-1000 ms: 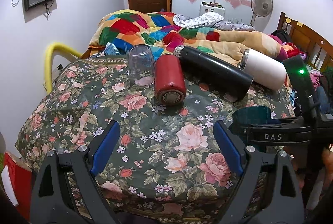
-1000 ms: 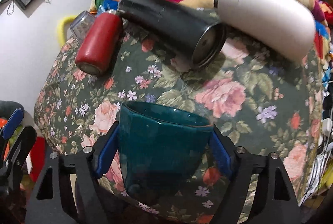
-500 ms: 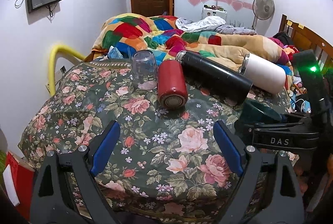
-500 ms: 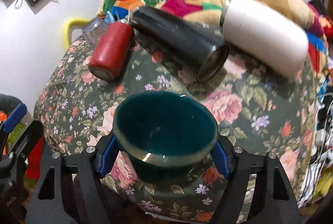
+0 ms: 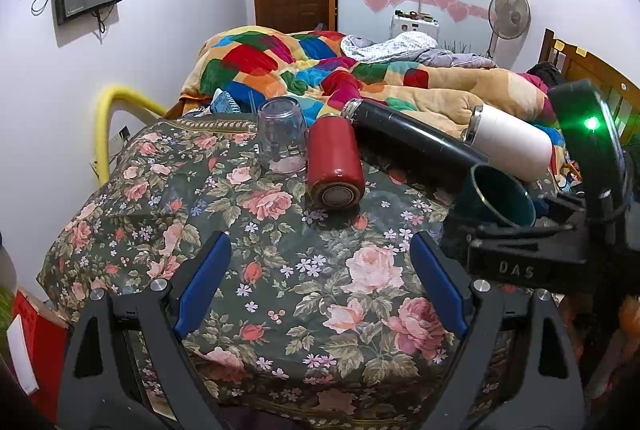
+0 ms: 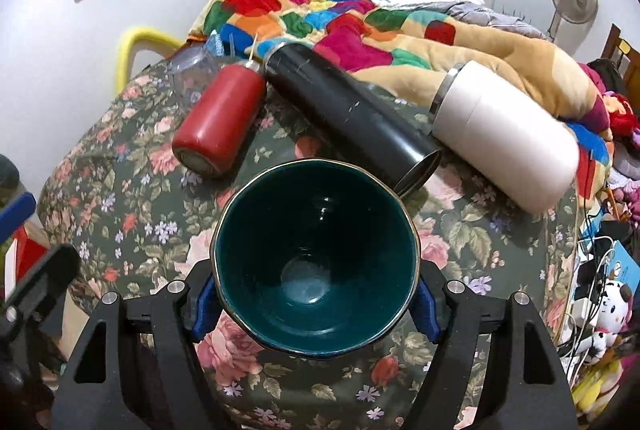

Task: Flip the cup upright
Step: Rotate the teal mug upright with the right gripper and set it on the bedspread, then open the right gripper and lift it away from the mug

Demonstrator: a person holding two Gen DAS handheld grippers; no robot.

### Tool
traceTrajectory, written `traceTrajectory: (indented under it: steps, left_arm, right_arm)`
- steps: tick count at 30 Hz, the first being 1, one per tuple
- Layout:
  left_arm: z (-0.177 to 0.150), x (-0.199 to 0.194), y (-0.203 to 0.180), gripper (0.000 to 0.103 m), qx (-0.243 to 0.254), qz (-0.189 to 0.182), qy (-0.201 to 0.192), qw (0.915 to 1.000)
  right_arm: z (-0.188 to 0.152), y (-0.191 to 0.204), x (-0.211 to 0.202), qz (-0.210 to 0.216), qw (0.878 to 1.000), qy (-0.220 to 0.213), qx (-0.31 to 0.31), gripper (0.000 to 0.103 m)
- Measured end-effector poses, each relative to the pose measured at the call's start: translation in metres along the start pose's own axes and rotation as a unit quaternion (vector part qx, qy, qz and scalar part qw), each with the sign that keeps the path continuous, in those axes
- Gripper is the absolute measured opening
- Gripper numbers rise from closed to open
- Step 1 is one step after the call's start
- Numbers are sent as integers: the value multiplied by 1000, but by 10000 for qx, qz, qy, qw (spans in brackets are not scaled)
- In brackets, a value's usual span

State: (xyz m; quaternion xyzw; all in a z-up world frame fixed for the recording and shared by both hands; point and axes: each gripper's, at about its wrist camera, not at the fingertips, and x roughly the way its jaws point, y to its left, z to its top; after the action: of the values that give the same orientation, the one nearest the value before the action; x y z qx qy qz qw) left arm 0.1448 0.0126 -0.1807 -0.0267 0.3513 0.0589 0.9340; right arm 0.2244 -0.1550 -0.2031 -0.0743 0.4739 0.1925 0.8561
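My right gripper (image 6: 312,304) is shut on a dark teal cup (image 6: 316,250) with a gold rim, held above the floral table. The cup's mouth faces my right wrist camera, so I see straight into it. In the left wrist view the same cup (image 5: 502,196) is tilted, mouth up and to the left, in the right gripper at the table's right side. My left gripper (image 5: 320,280) is open and empty over the table's front part.
On the floral table (image 5: 280,270) a red bottle (image 5: 334,166), a black flask (image 5: 412,140) and a white flask (image 5: 510,142) lie on their sides. A clear glass (image 5: 280,134) stands upside down at the back left. A bed with a patchwork quilt (image 5: 320,62) lies behind.
The right gripper has turned the teal cup from side-on to mouth towards its camera and lifted it. The left gripper has risen a little and stays open.
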Motion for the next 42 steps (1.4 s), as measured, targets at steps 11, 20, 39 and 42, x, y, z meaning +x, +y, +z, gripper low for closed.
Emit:
traceTrajectory:
  steps: [11, 20, 39, 42]
  left_arm:
    - [0, 6, 11, 91, -187, 32, 72, 9998]
    - [2, -8, 19, 91, -300, 21, 6, 9995]
    - [35, -137, -11, 91, -121, -458, -1334, 9899]
    - [40, -169, -17, 91, -27, -554, -1714, 9836]
  right_arm:
    - [-10, 13, 2, 21, 9996, 160, -237, 73]
    - [-15, 17, -3, 132, 9989, 420, -135, 73]
    - [-30, 13, -231, -129, 9684, -2490, -62, 79]
    - [-43, 16, -273, -233, 9489, -3146, -38, 82]
